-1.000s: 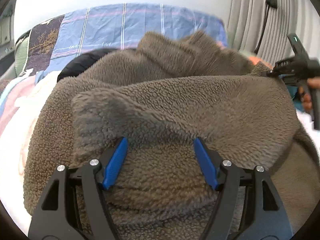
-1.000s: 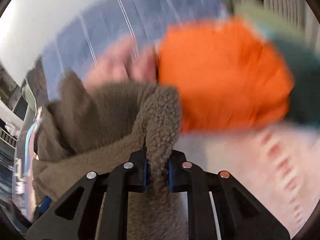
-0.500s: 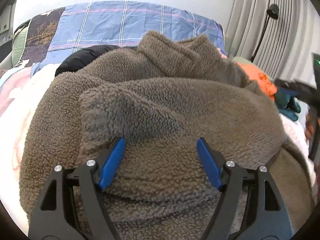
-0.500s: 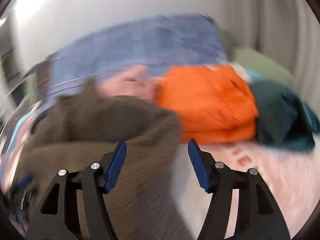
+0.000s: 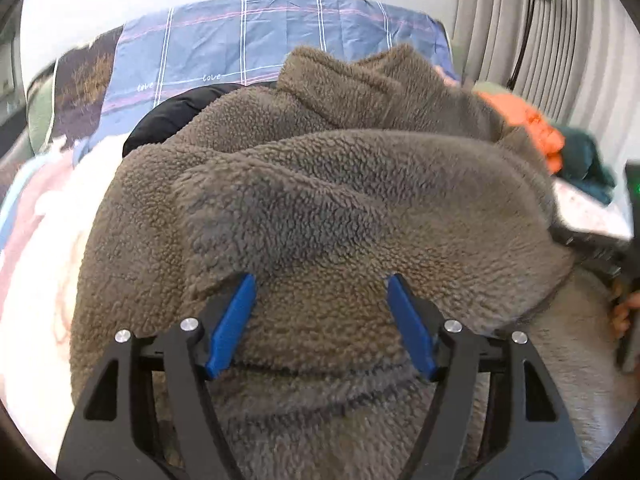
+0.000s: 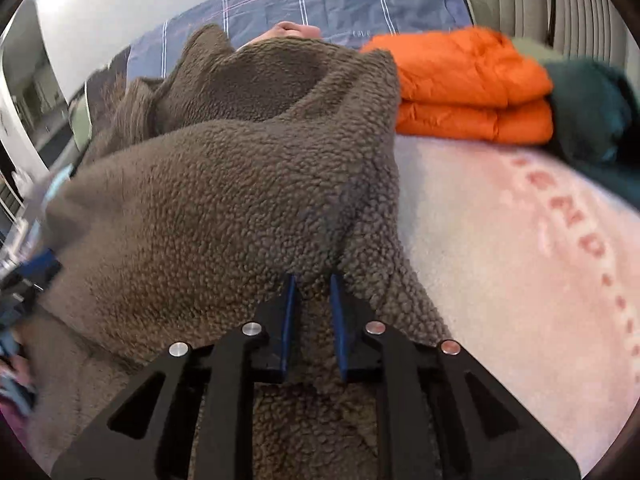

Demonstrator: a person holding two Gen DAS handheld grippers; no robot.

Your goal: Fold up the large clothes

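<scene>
A large brown fleece jacket (image 5: 340,208) lies bunched on the bed, one part folded over the rest. It also fills the left of the right wrist view (image 6: 224,200). My left gripper (image 5: 320,304) is open, its blue pads either side of the fleece's near fold, holding nothing. My right gripper (image 6: 312,292) is shut on a ridge of the fleece at its right edge. The right gripper's body shows blurred at the right edge of the left wrist view (image 5: 624,256).
A folded orange jacket (image 6: 472,88) and a dark teal garment (image 6: 592,120) lie at the back right. A pink-white blanket (image 6: 520,248) covers the bed. A blue plaid pillow (image 5: 260,40) and a black garment (image 5: 168,120) lie behind the fleece. Curtains hang at the right.
My right gripper let go of the fleece's far edge, opened, swung back toward me and has shut on the fleece's near right edge. My left gripper stays open and has barely moved.
</scene>
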